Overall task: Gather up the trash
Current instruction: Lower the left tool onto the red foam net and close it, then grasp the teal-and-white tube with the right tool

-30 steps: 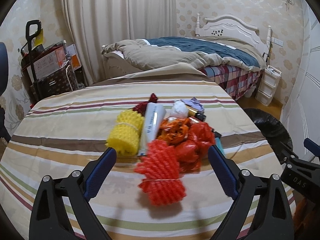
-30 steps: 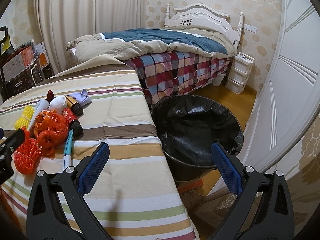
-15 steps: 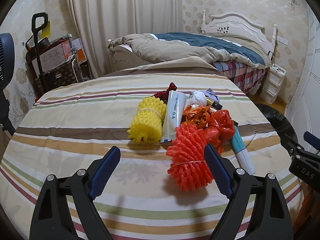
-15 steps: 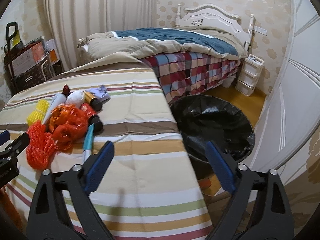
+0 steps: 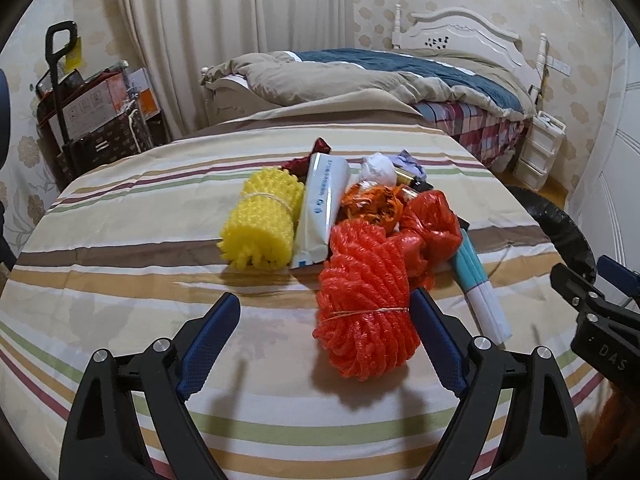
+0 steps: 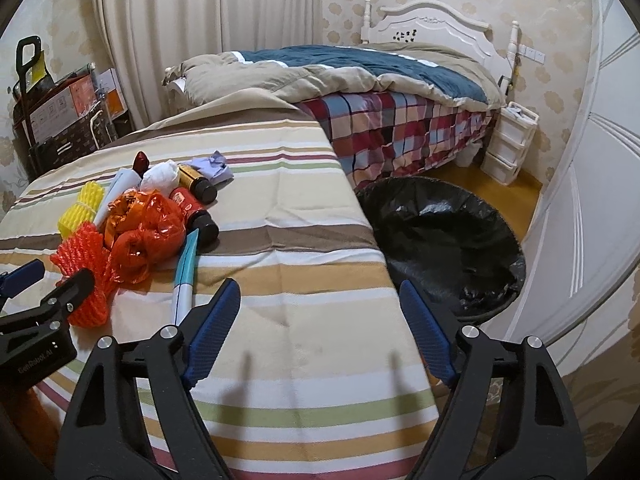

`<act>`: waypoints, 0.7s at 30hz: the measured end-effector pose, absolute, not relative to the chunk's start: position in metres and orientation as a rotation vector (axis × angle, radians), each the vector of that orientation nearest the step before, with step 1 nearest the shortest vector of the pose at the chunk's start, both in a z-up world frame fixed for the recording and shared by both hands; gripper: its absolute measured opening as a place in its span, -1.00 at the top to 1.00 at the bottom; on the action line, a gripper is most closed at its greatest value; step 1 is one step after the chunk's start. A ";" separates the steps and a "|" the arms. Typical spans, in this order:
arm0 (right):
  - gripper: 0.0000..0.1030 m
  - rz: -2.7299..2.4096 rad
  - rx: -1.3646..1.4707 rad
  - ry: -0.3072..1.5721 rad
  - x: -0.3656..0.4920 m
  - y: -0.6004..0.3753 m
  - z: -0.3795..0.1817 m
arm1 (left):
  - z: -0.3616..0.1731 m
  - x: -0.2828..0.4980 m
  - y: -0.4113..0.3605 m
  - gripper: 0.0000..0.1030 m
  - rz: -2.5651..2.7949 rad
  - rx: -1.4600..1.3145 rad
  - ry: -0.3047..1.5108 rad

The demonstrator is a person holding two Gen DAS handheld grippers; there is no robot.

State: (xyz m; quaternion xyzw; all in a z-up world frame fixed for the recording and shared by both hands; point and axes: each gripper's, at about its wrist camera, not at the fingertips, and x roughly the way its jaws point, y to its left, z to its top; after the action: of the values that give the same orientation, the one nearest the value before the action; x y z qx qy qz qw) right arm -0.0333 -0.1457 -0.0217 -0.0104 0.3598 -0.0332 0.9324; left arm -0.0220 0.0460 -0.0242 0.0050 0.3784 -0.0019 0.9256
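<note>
A trash pile lies on the striped tablecloth (image 5: 120,248): an orange-red foam net bundle (image 5: 364,308), a yellow foam net (image 5: 262,224), a white pack (image 5: 322,208), a red plastic bag (image 5: 430,224), a teal-and-white tube (image 6: 186,268) and two dark bottles (image 6: 196,208). My left gripper (image 5: 324,312) hangs open just in front of the pile. The orange-red bundle lies beside its right finger and no pad presses on it. My right gripper (image 6: 318,296) hovers over bare cloth near the table's right edge; its jaws are closing with nothing between them.
A black-lined trash bin (image 6: 444,240) stands on the floor just off the table's right edge. Behind the table is a bed (image 6: 360,80) with a plaid skirt. White drawers (image 6: 508,140) stand by the wall, and a loaded cart (image 5: 80,112) at the far left.
Both pairs of jaws have narrowed a little. The left view has swung left, so the pile now sits right of centre. The right view has swung toward the table.
</note>
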 end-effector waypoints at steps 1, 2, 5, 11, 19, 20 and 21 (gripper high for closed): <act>-0.54 -0.067 -0.023 0.737 -0.033 -0.145 -0.023 | -0.024 -0.022 0.046 -0.67 -0.008 0.008 0.778; -0.54 -0.066 -0.025 0.740 -0.033 -0.144 -0.024 | -0.024 -0.023 0.047 -0.67 -0.010 0.004 0.776; -0.54 -0.063 -0.029 0.745 -0.031 -0.141 -0.025 | -0.020 -0.023 0.049 -0.66 -0.022 -0.024 0.771; -0.54 -0.065 -0.031 0.743 -0.031 -0.139 -0.026 | -0.023 -0.018 0.041 -0.48 -0.028 0.000 0.790; -0.54 -0.057 -0.034 0.744 -0.031 -0.136 -0.026 | -0.026 -0.019 0.048 0.05 -0.069 -0.045 0.818; -0.54 -0.055 -0.035 0.744 -0.031 -0.136 -0.027 | -0.026 -0.021 0.047 0.05 -0.070 -0.040 0.814; -0.54 -0.052 -0.037 0.744 -0.031 -0.134 -0.027 | -0.025 -0.023 0.047 0.06 -0.072 -0.036 0.810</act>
State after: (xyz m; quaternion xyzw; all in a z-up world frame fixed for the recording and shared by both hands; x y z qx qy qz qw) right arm -0.0312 -0.1342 -0.0271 -0.0182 0.3633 -0.0252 0.9312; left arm -0.0227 0.0472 -0.0245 -0.0176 0.3939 -0.0350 0.9183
